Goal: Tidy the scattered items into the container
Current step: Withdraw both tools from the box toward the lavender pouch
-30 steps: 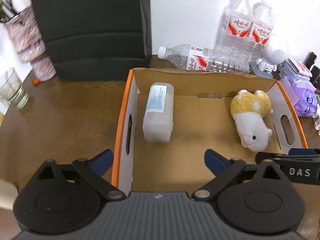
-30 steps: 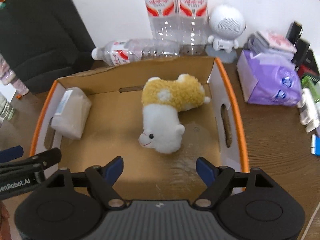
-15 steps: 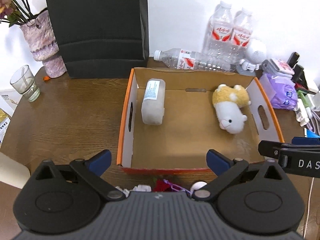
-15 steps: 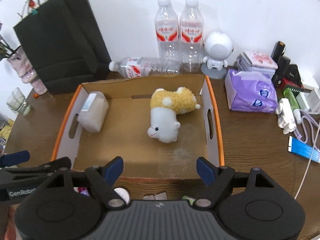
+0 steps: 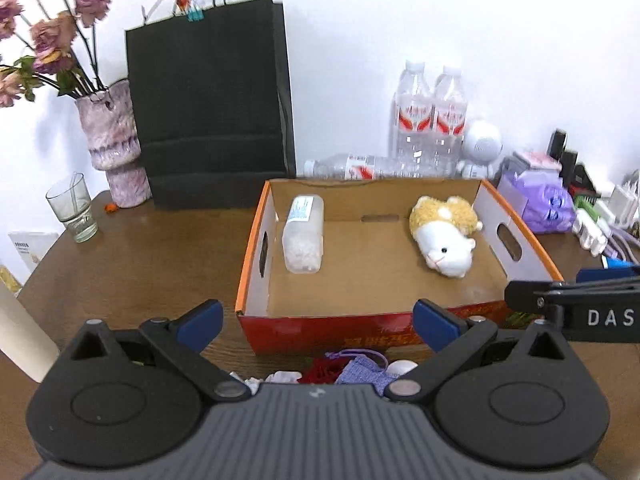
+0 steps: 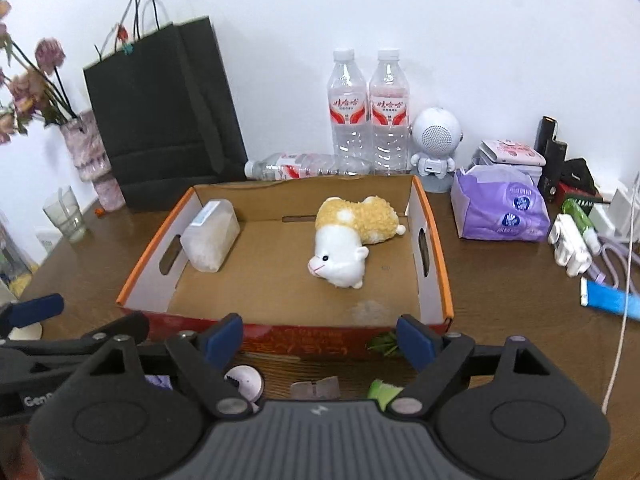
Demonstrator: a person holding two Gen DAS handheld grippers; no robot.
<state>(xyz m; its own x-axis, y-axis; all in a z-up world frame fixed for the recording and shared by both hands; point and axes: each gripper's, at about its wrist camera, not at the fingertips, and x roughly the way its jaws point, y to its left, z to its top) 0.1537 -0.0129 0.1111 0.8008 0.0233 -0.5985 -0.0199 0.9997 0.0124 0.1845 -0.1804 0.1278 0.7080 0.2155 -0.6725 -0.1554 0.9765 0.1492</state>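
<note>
A shallow cardboard box (image 6: 434,276) with orange rims sits on the brown wooden desk (image 6: 500,280). Inside lie a frosted plastic bottle (image 6: 210,238) on its side by the left wall and a fluffy yellow-and-white plush toy (image 6: 352,240) toward the right. Small cloth pouches (image 5: 360,370) lie on the desk just before the box. The left tongs (image 5: 316,322) gape wide and empty; the right tongs (image 6: 318,338) are opening, with nothing between them.
</note>
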